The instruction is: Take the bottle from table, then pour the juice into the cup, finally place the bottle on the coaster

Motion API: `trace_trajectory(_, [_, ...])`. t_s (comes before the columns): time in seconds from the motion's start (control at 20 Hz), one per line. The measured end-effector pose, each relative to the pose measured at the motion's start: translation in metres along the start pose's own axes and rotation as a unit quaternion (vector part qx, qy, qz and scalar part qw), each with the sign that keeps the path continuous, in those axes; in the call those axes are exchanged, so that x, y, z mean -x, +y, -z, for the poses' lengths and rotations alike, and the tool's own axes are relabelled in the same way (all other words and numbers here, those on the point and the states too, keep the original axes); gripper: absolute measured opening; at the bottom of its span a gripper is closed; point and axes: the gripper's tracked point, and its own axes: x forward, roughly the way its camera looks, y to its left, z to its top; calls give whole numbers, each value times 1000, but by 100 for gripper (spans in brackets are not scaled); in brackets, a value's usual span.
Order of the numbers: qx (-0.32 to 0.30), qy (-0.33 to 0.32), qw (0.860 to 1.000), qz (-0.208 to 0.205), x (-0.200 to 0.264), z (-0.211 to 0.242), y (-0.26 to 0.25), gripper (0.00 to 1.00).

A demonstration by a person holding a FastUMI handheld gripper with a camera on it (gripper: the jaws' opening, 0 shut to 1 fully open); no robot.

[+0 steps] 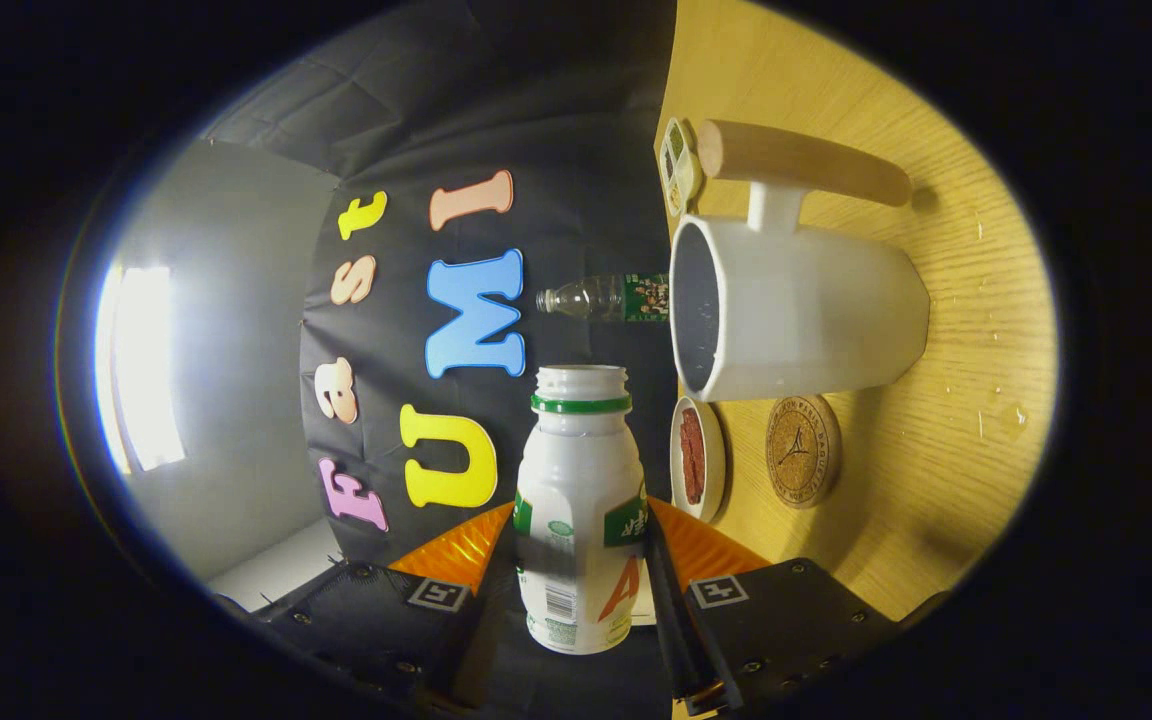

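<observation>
While the view is rolled onto its side, the hand-held gripper (581,590) pinches a white bottle (579,510) with a green neck ring between its two fingers, the bottle's uncapped mouth pointing away from the camera. Just beyond the fingers, on the wooden surface (946,430), lie a small white dish (698,458) with something red in it and a round cork coaster (802,450). Past them stands a white cup (796,315) with a wooden handle, its open mouth near the bottle's, and farther off a clear plastic bottle (601,297).
</observation>
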Motion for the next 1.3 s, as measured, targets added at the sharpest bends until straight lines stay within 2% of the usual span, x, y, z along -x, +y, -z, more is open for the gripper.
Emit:
trace_trajectory(0.5, [-32, -11, 999, -4, 1, -2, 0, 65])
trace_trajectory(1.3, [-36, -13, 999, -14, -2, 0, 3, 65])
